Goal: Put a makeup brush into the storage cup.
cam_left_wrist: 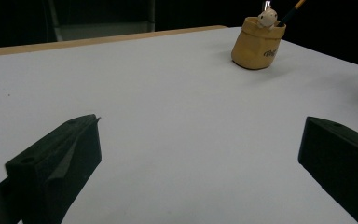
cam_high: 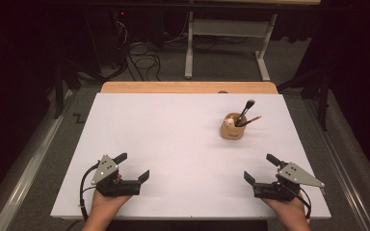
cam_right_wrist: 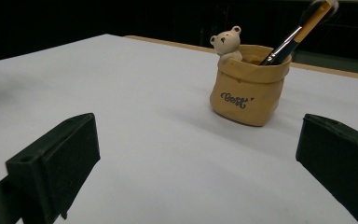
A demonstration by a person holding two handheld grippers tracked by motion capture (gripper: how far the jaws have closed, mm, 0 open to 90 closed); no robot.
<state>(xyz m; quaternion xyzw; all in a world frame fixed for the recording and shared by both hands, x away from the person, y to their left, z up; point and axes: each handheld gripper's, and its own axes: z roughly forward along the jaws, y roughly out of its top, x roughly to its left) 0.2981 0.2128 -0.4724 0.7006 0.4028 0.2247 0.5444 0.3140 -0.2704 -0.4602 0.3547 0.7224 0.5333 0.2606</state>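
White table [cam_high: 173, 144] with a wooden strip along its far edge, seen from above

Tan bag-shaped holder [cam_high: 232, 128] upright on the right half of the table, toward the far side, well apart from both grippers; same holder [cam_left_wrist: 257, 43] at upper right in the left gripper view, and nearer and larger [cam_right_wrist: 248, 84] in the right gripper view, dark lettering on its front

Small bear figure [cam_right_wrist: 227, 42] perched at the holder's rim, also visible [cam_left_wrist: 266, 17] from the left side

Two brushes standing in the holder, leaning right: a dark-headed brush [cam_high: 245, 111] rising highest, and a second brush with a wooden handle [cam_high: 250, 121] tilted lower

Left gripper [cam_high: 133, 167] near the front left edge, held in a hand [cam_high: 107, 201], jaws spread wide with nothing between them; bare table between the two black jaws in the left gripper view

Right gripper [cam_high: 260, 169] near the front right edge, held in the other hand [cam_high: 289, 211], jaws likewise wide apart and empty

Grey three-cornered plate on top of each gripper, cable trailing back toward the person

Dark floor, cables and a light metal frame beyond the table
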